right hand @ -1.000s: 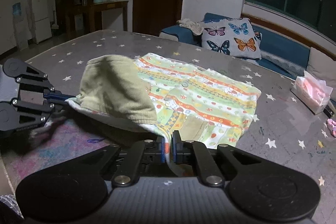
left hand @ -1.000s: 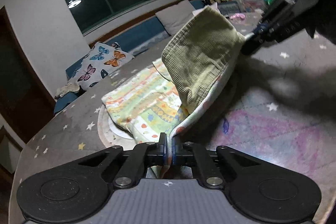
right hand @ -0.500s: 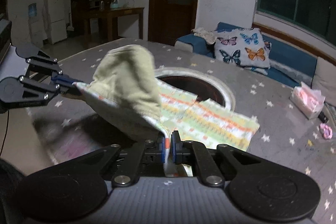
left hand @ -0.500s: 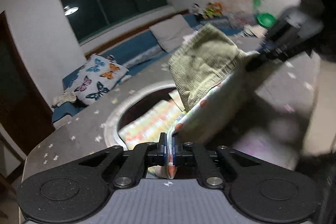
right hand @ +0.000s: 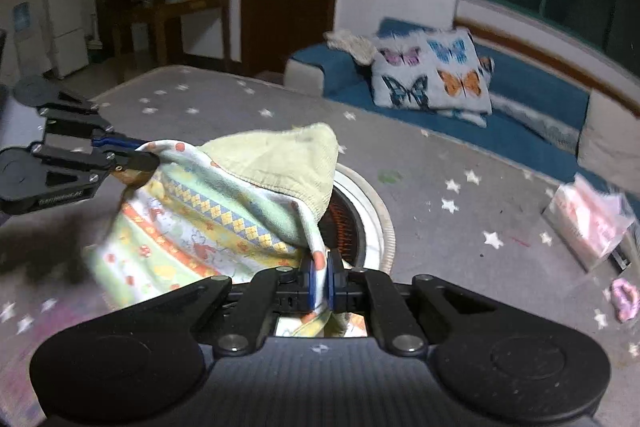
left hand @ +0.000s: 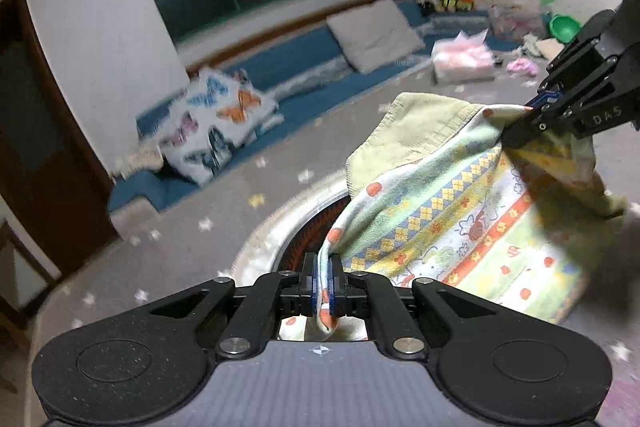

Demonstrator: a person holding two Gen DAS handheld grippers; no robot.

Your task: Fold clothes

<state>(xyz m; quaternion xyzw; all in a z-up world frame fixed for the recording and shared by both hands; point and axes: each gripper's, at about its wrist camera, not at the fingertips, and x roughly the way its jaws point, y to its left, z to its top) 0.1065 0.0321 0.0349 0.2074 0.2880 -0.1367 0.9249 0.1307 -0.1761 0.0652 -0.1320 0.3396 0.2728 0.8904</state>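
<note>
A small patterned garment (left hand: 460,227) with a green corduroy lining (left hand: 420,123) hangs in the air between both grippers. My left gripper (left hand: 322,279) is shut on one corner of it. My right gripper (right hand: 319,279) is shut on another corner. In the left wrist view the right gripper (left hand: 532,115) shows at the upper right, pinching the cloth. In the right wrist view the left gripper (right hand: 132,155) shows at the left, and the garment (right hand: 208,211) sags between them above the grey star-print table (right hand: 440,227).
A round heater opening with a white rim (right hand: 376,203) sits in the table under the garment. A pink tissue pack (right hand: 592,227) and a pink hair tie (right hand: 624,299) lie at the right. A butterfly cushion (right hand: 432,71) rests on the blue bench.
Both grippers have lifted the garment clear off the table and carried it nearer. It lay spread over the round opening before; the opening is now uncovered.
</note>
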